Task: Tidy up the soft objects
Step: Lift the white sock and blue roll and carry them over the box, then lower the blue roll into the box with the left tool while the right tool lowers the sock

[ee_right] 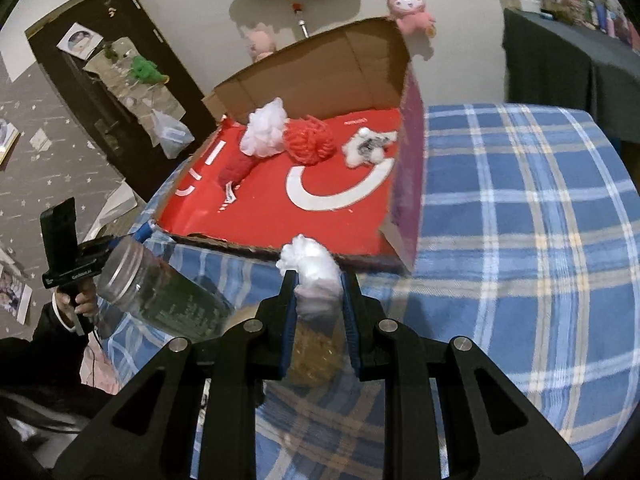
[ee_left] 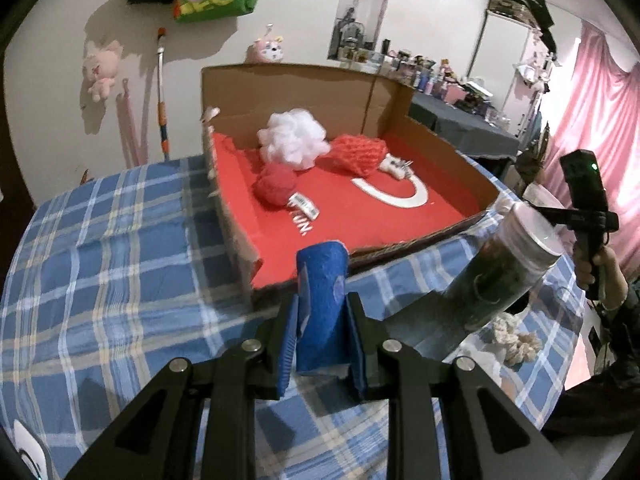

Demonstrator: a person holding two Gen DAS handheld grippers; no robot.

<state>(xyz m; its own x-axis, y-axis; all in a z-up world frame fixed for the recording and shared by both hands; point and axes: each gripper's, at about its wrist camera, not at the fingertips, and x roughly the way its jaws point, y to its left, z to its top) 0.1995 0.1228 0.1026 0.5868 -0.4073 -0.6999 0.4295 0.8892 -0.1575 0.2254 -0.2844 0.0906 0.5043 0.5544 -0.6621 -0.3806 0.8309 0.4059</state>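
Observation:
My left gripper [ee_left: 322,316] is shut on a rolled blue cloth [ee_left: 320,304], held above the checked bedcover just short of the box's near edge. My right gripper [ee_right: 318,292] is shut on a white tuft of stuffing [ee_right: 314,270], also just in front of the box. The shallow cardboard box [ee_left: 448,148] [ee_right: 360,52] has a red floor. In it lie a white fluffy ball [ee_left: 294,138] [ee_right: 264,132], a red knitted piece [ee_left: 358,154] [ee_right: 308,142], a red yarn ball [ee_left: 276,184] [ee_right: 236,170] and a small white-grey toy [ee_left: 396,166] [ee_right: 368,146].
A clear jar [ee_left: 504,276] [ee_right: 160,292] with a dark filling lies tilted on the blue checked bedcover [ee_left: 100,248] [ee_right: 520,220] between the grippers. A cream knotted rope piece [ee_left: 516,338] lies beside it. A person's hand [ee_left: 600,272] [ee_right: 80,300] holds each handle. Pink plush toys hang on the wall.

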